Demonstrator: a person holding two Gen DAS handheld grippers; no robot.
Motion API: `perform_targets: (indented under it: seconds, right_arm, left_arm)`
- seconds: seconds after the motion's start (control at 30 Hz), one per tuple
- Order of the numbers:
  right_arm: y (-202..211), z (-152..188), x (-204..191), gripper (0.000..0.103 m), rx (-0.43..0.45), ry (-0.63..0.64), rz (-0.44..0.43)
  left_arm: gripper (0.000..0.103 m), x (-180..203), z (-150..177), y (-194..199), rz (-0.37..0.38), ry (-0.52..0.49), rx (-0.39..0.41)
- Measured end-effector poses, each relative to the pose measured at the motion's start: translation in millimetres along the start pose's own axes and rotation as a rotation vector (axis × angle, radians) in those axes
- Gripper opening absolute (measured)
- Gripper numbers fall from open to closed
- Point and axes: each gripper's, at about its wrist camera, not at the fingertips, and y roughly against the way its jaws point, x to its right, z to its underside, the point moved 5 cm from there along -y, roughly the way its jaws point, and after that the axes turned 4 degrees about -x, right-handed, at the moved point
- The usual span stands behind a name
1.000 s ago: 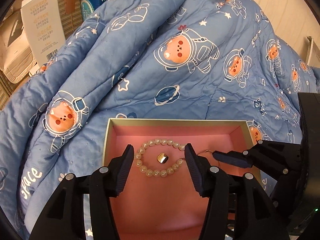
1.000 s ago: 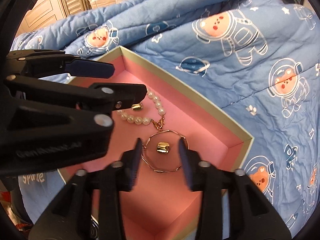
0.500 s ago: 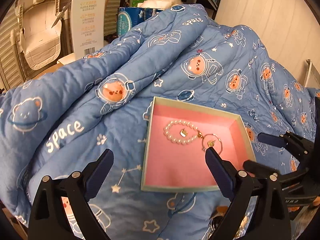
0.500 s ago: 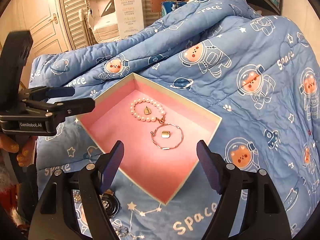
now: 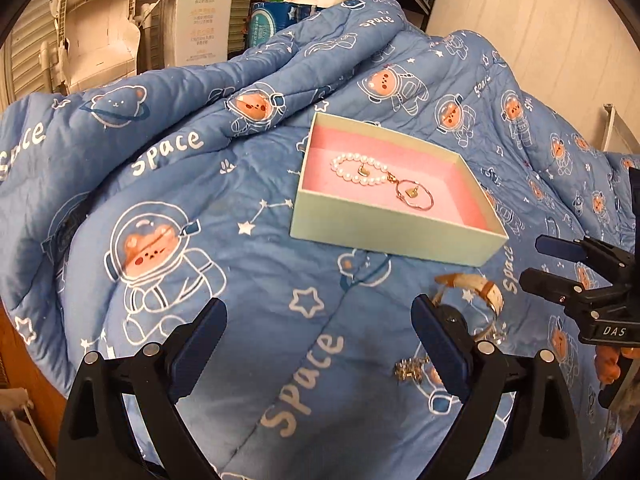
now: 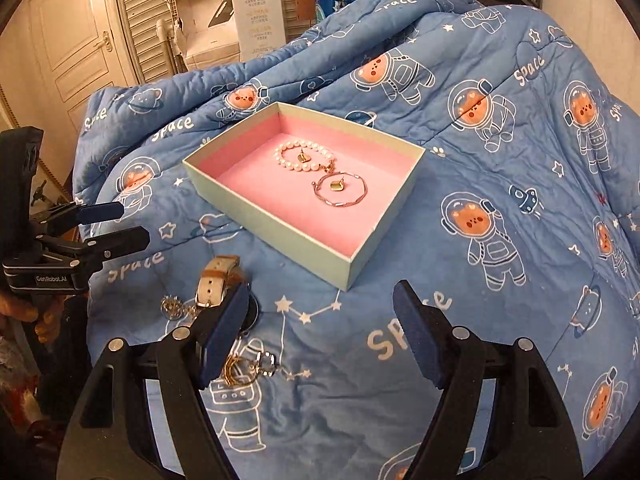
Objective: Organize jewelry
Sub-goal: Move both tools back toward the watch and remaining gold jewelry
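- Left wrist view: left gripper (image 5: 316, 336) gapes wide, nothing in it, over the blue quilt (image 5: 168, 208). Far right, the box (image 5: 384, 236) already holds the pearl bracelet (image 5: 360, 169) and gold bangle (image 5: 415, 196), lying in a row far-left to near-right.
- Right wrist view: right gripper (image 6: 320, 326) open, empty. Left to do: the watch (image 6: 214, 282), strap running near to far, and small pieces (image 6: 248, 368) on the quilt near left.
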Motion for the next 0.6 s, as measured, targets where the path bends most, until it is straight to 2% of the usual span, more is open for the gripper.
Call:
perform_targets:
  seconds: [0.27,0.4,0.43,0.5,0.6]
  right_arm:
    - [4.5,37.2,-5.2,0.073,-0.038,-0.041,-0.026]
    - [4.9,52.6,-14.8,0.067,-0.062,-0.037,-0.054]
    - [4.4,55.9,-17.7,0.062,-0.069,-0.033,-0.062]
    - [2.3,61.7,-23.3,0.059,-0.086,-0.027,-0.081]
    - [-1.1,68.5,-31.5,0.052,-0.108,-0.032,-0.122]
  left_arm:
    - [0.091,10.6,39.8,2.8,0.038,-0.002,-0.020]
    - [0.089,17.8,51.8,7.8,0.055,-0.021,-0.007]
    - [0.084,19.7,54.0,8.9,0.053,-0.028,-0.003]
    - [0.075,23.5,56.9,10.0,0.051,-0.038,0.001]
    - [0.063,29.6,59.8,11.1,0.086,-0.035,-0.003]
